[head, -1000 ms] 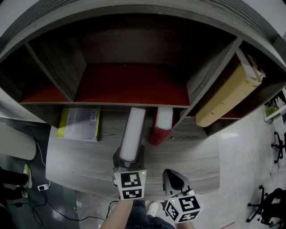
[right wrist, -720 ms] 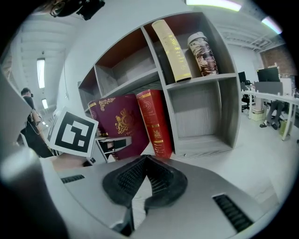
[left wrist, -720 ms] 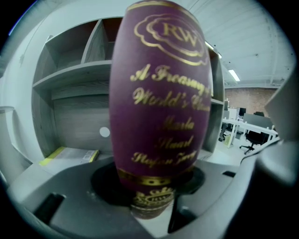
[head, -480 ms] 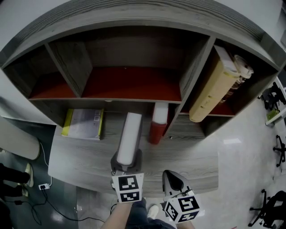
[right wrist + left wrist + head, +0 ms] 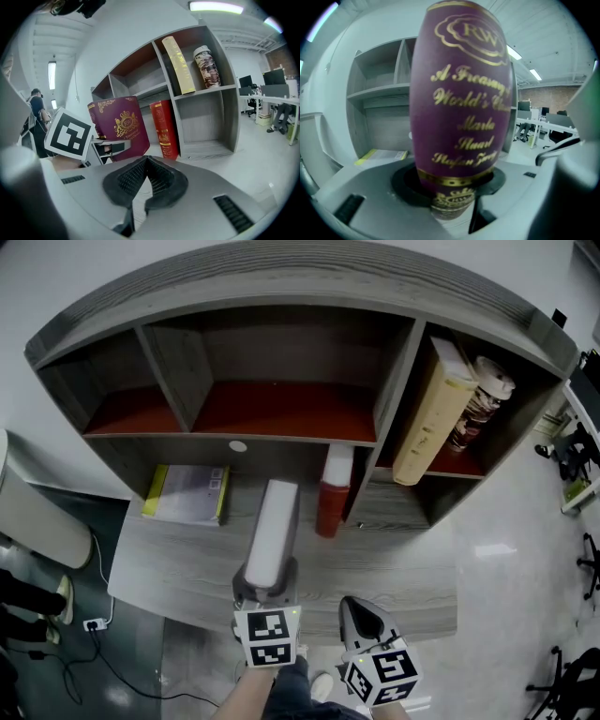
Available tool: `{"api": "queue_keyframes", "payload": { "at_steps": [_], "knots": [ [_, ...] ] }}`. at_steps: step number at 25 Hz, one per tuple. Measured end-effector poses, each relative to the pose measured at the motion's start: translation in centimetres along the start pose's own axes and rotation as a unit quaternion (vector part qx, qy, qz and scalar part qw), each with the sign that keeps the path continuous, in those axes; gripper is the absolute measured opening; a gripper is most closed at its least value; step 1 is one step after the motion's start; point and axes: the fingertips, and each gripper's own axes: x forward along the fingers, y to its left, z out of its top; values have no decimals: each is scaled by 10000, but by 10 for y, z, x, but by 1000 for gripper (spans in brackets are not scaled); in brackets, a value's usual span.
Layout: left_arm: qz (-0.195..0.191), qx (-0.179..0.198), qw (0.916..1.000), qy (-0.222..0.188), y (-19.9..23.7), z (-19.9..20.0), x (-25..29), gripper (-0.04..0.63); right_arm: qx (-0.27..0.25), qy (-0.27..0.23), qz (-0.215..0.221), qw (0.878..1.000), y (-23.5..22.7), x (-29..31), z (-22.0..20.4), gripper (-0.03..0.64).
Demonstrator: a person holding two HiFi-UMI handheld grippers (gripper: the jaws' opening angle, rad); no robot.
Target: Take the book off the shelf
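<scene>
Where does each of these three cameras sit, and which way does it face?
Head view: on the person's head, looking steeply down at the shelf; the left gripper and right gripper show at the bottom.
Left gripper view: on the left gripper, facing the shelf along its jaws, which clamp the maroon book.
Right gripper view: on the right gripper, facing the shelf over its closed, empty jaws; the left gripper's marker cube shows.
Shared: every view shows the maroon book.
</scene>
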Motion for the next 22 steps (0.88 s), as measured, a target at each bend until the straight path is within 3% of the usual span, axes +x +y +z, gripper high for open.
{"api": "queue_keyframes", "payload": {
  "at_steps": [22],
  "knots": [
    [361,-164,9990,-193,-3,-11,-91,225,-446,-266,430,9977,43,-61,-3,8]
  ]
}}
